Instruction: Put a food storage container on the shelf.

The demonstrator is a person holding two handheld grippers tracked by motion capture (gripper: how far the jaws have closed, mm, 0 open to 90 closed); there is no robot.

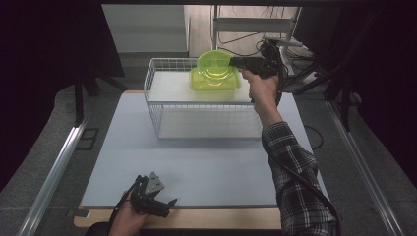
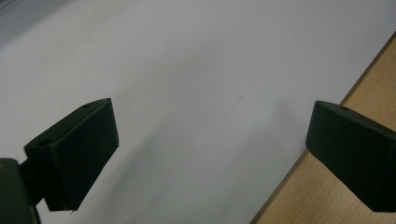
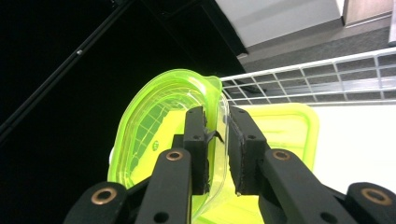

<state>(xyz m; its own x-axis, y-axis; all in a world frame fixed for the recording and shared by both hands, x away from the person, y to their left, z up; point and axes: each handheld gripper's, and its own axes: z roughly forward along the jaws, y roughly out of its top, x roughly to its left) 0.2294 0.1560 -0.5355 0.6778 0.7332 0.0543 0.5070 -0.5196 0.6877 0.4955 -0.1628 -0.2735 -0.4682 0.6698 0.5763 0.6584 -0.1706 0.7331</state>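
Right gripper (image 1: 235, 61) is up at the wire basket (image 1: 156, 78), roughly 1 o'clock on the surface (image 1: 196, 167), with a green lid (image 1: 213, 61) between its fingers (image 3: 194, 140). In the right gripper view the fingers sit close together either side of the lid's rim with a thin gap on at least one side, so I read the grip as loose or letting go, not a firm clamp; can't tell for certain whether the pads bear on the plastic. The lid stands on edge, tilted, over the green container (image 1: 215, 81) on the basket's upper shelf. Its long axis runs roughly 7 to 1 o'clock in the high view, open face toward the person, lower edge on or just above the container; contact unclear. Risks as I judge them: thin slick rim plus slack fingers means the lid can pivot or slide out and drop onto the container crooked, or tip over the basket's back wall at 12 o'clock. If it comes down skewed it won't seat on the container rim. Pushing it down off-centre could also shove the container along the shelf. Left gripper (image 1: 169, 201) rests at 7 o'clock near the surface's front edge, fingers (image 2: 77, 154) wide apart, nothing in them.
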